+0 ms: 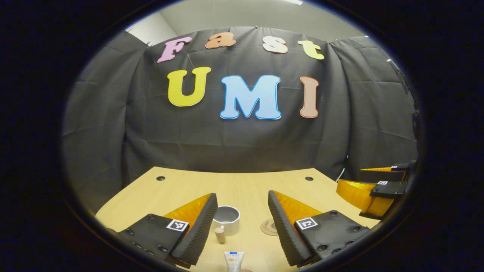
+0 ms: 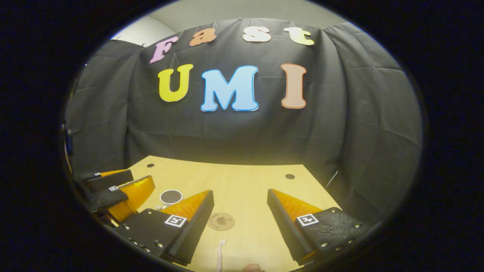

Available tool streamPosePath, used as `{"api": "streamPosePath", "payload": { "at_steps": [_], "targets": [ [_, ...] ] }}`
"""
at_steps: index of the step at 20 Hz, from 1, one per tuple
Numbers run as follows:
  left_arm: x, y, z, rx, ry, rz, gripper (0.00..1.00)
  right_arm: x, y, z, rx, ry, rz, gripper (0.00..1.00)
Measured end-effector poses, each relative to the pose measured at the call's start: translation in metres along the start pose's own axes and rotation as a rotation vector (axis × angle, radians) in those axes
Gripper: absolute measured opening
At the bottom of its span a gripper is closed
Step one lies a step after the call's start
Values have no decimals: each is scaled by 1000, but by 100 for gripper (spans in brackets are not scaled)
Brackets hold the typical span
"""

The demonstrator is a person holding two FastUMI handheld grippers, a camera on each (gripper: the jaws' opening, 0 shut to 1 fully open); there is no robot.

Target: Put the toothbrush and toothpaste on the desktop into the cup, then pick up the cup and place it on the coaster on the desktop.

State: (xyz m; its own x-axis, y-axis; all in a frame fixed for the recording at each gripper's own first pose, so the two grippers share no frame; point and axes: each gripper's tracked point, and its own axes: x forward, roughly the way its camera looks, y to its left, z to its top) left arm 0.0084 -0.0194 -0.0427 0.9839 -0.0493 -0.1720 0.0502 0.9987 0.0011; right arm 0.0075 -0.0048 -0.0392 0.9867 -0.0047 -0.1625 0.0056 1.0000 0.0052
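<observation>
While both grippers hover above the wooden desktop (image 1: pixel 242 185), nothing is grasped.
left gripper (image 1: pixel 242 211): released, fingers spread wide, nothing between them, off the desktop.
right gripper (image 2: pixel 240 209): released, fingers spread wide, nothing held; in the left gripper view it sits far right (image 1: pixel 372 190), also spread.
cup (image 1: pixel 226 219): white, upright, ahead between the left gripper's fingers, closer to its left finger; in the right gripper view, ahead-left beyond that gripper's left finger (image 2: pixel 171 197), dark inside.
toothpaste (image 1: pixel 233 260): tube lying flat, close in between the left gripper's fingers, nearer than the cup, partly cut off at the bottom edge.
small beige object (image 1: pixel 220 234): standing just in front of the cup, apart from the toothpaste; can't tell what it is.
toothbrush (image 2: pixel 220 255): white, lying flat, close in between the right gripper's fingers, head pointing away.
coaster (image 2: pixel 221 221): round, brown, flat, beyond the toothbrush, just beside the right gripper's left fingertip; in the left gripper view, partly hidden behind the right finger (image 1: pixel 269 227), right of the cup, apart from it.
</observation>
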Motion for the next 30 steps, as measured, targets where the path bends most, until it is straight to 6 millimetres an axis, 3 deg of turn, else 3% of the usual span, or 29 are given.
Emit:
{"api": "streamPosePath", "payload": {
  "at_steps": [6,20,26,30],
  "targets": [
    [2,3,-29,-17,108,6,87,6,9,-35,3,146,20,89],
    [4,20,-146,-88,571,-7,88,4,37,-138,16,589,92,90],
    [-6,31,-193,-121,750,2,88,-2,51,-177,36,762,123,91],
    [-22,19,-212,-127,904,-5,89,-6,55,-201,26,863,126,92]
  ]
}}
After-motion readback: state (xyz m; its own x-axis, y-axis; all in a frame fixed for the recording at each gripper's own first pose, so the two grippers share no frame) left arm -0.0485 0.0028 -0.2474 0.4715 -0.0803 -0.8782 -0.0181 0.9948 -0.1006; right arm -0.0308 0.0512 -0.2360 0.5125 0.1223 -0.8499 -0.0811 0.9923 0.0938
